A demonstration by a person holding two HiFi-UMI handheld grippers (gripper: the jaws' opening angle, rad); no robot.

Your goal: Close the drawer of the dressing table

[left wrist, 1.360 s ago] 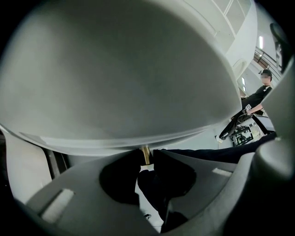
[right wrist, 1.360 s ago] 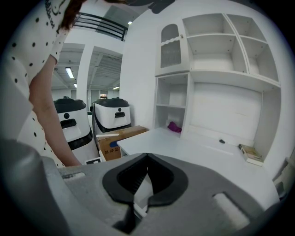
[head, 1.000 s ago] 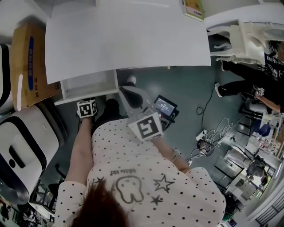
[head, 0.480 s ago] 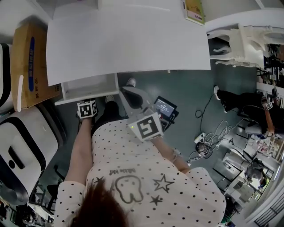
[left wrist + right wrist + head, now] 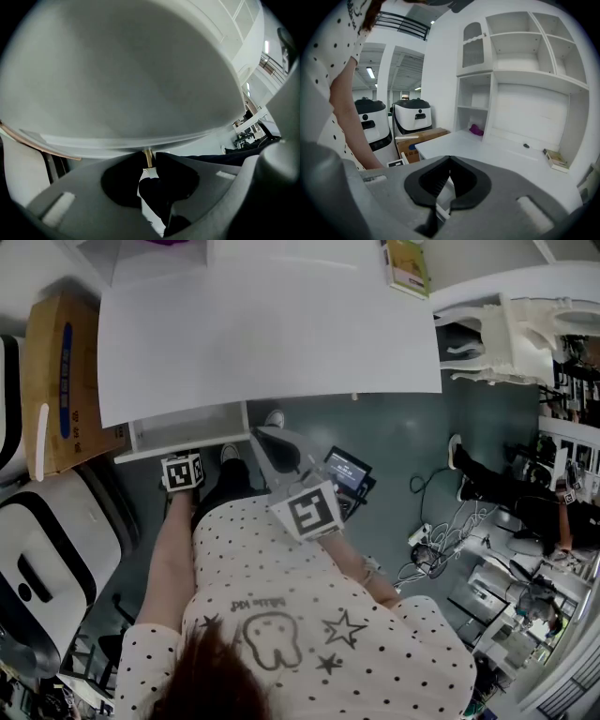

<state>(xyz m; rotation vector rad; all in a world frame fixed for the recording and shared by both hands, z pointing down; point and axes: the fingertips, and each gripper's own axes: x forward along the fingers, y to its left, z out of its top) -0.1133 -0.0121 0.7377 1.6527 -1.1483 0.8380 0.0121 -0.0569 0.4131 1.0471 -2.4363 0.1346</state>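
Nothing relevant has moved in the last second: both grippers and the drawer sit where they were. Only a person in the background, far right, has shifted.

Left gripper is right at the drawer front, jaws clamped on the small brass knob, so it's the nearer hand by far. Right gripper is clenched on nothing, hanging off to the right of the drawer's corner.

The drawer is pulled out from under the left end of the table top. Its long axis runs crosswise to the left gripper, so I'd push straight ahead, away from the body.

Cardboard box sits left of the left gripper, clear of the travel. The person's dark-trousered legs are below the drawer. Nothing looks to block it.
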